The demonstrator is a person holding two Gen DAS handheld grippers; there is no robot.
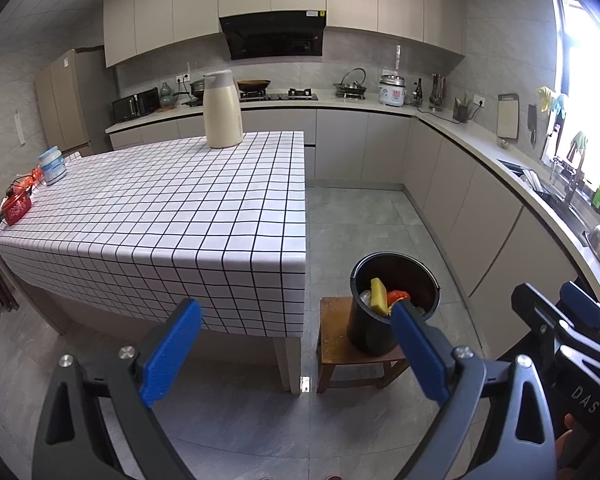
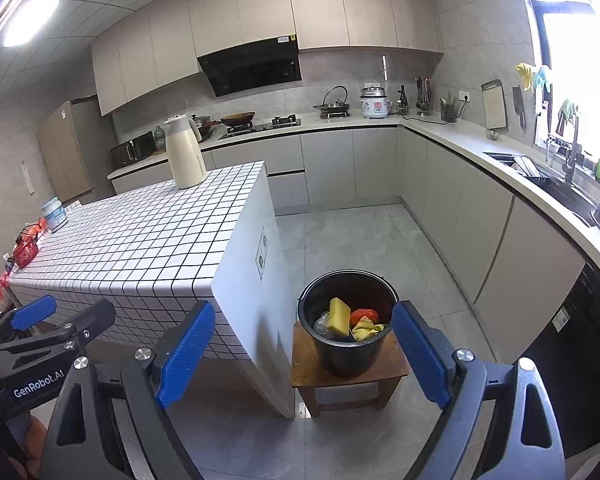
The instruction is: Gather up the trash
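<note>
Left gripper [image 1: 296, 344]: I see jaws wide, empty.
Right gripper [image 2: 304, 350]: same.
Bucket [image 2: 346, 354]: yellow sponge [image 2: 339, 316], red wrapper [image 2: 365, 314]; lower contents hidden.

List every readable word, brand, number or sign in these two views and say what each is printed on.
"GenRobot.AI": on the left gripper body, right wrist view.
"DAS": on the right gripper body, left wrist view; possibly part of a longer word.
Sticker on the white table side panel: too small to read.
Yellow label on the range hood: too small.
Print on the blue-and-white tub and red bag: blurred.
</note>
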